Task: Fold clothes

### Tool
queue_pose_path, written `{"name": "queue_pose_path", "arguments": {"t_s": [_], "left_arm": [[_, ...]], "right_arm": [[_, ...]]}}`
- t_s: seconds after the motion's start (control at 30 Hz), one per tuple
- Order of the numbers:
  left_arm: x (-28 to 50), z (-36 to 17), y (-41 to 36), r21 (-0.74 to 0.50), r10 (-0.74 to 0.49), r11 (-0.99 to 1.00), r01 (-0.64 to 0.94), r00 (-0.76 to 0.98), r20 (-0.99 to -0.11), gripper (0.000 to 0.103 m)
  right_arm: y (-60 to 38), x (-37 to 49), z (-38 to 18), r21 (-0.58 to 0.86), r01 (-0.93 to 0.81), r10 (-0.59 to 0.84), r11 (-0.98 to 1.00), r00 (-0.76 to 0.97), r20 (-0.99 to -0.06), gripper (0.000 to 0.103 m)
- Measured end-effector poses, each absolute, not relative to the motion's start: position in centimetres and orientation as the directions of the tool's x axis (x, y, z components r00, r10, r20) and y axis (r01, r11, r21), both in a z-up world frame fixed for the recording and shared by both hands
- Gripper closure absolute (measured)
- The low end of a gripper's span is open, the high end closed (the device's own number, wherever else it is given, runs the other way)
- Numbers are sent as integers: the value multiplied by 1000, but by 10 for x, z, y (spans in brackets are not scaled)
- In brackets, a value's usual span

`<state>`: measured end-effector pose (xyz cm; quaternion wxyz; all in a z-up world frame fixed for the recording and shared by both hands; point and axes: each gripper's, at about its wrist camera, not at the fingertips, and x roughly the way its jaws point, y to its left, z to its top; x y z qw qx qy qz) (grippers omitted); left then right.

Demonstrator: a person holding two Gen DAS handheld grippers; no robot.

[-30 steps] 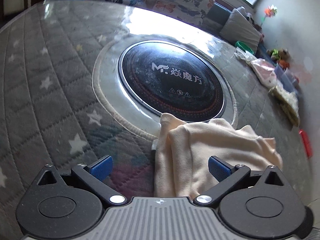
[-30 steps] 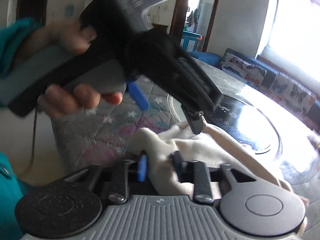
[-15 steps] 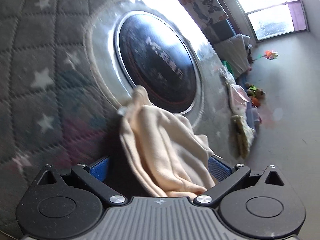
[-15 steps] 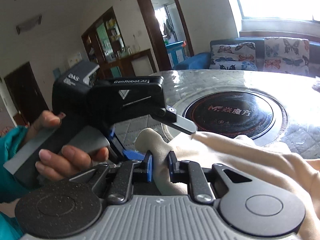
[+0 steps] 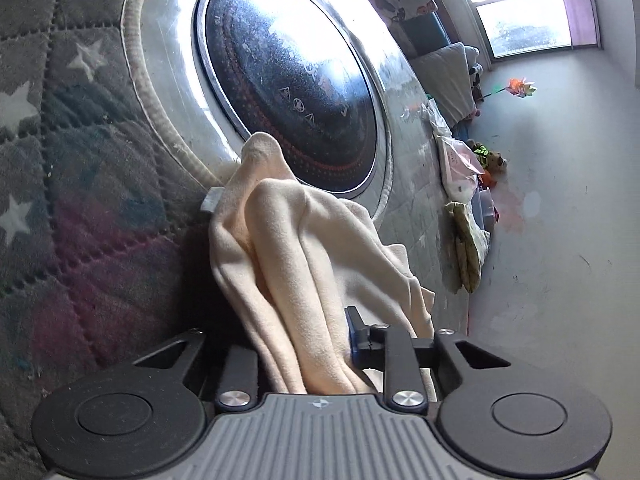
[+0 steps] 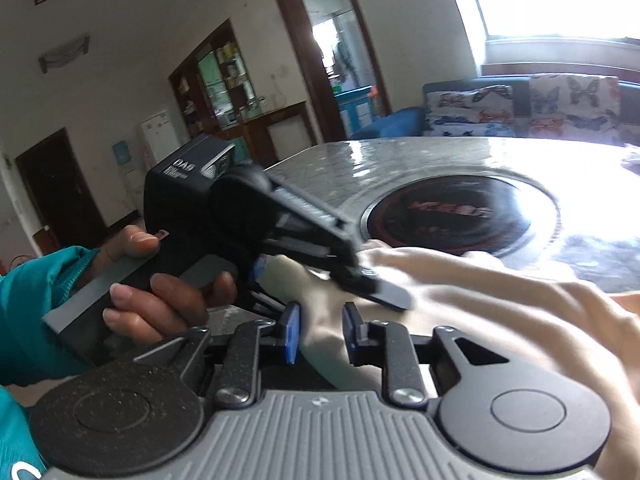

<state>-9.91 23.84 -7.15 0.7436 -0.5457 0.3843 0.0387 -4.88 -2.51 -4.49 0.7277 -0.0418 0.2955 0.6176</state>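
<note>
A cream garment (image 5: 304, 248) lies bunched on the round table's grey star-quilted cover (image 5: 80, 200), its far end at the rim of the black hob (image 5: 288, 80). My left gripper (image 5: 304, 324) is closing on a thick fold of it. The right blue pad (image 5: 353, 336) presses the cloth and the left finger is hidden behind it. In the right wrist view the same cream garment (image 6: 500, 292) runs between the blue pads (image 6: 291, 332) of my right gripper (image 6: 320, 332), whose jaws are opening with the cloth loose between them. A hand (image 6: 160, 304) holds the left tool just ahead.
Plastic bags and folded cloths (image 5: 460, 184) sit at the table's far edge by the white wall. A sofa with butterfly cushions (image 6: 520, 108) stands behind the table under a bright window. The black hob (image 6: 460, 216) fills the table's centre. A teal sleeve (image 6: 36, 292) is at left.
The left jaws went from wide open to closed on the garment while the tool rolled and sank. The right jaws, pinching the cloth before, have spread, and the right tool swung sideways.
</note>
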Motion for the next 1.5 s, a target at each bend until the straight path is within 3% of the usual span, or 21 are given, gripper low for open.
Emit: {"name": "queue_pose_path", "arguments": {"t_s": [0.2,0.37,0.6,0.7,0.73,0.83,1.13,1.5], "left_arm": [[-93,-69,236,-765,-341,452,-460,703,-624,80],[-87,-64,232,-737,-316,511,-443,700,-640,80],[-79,-58,228,-689,-280,589,-422,694,-664,80],[-75,-55,226,-660,-258,629,-411,690,-676,80],[-74,-54,226,-649,-251,643,-407,688,-681,80],[-70,-50,222,-613,-230,682,-399,679,-697,80],[-49,-27,197,-509,-204,811,-287,678,-707,82],[3,-13,137,-486,-286,865,-123,675,-680,83]], "right_arm": [[-75,-18,-40,272,-860,829,432,261,-494,60],[-108,17,-54,223,-730,707,646,462,-535,59],[-125,41,-84,308,-621,663,721,489,-567,57],[-115,42,-84,329,-635,685,699,462,-564,64],[-110,40,-82,322,-640,684,698,462,-565,74],[-108,34,-77,303,-635,670,711,480,-566,90],[-126,17,-43,294,-623,675,724,556,-485,94],[-170,13,-3,174,-545,561,820,704,-435,95]]}}
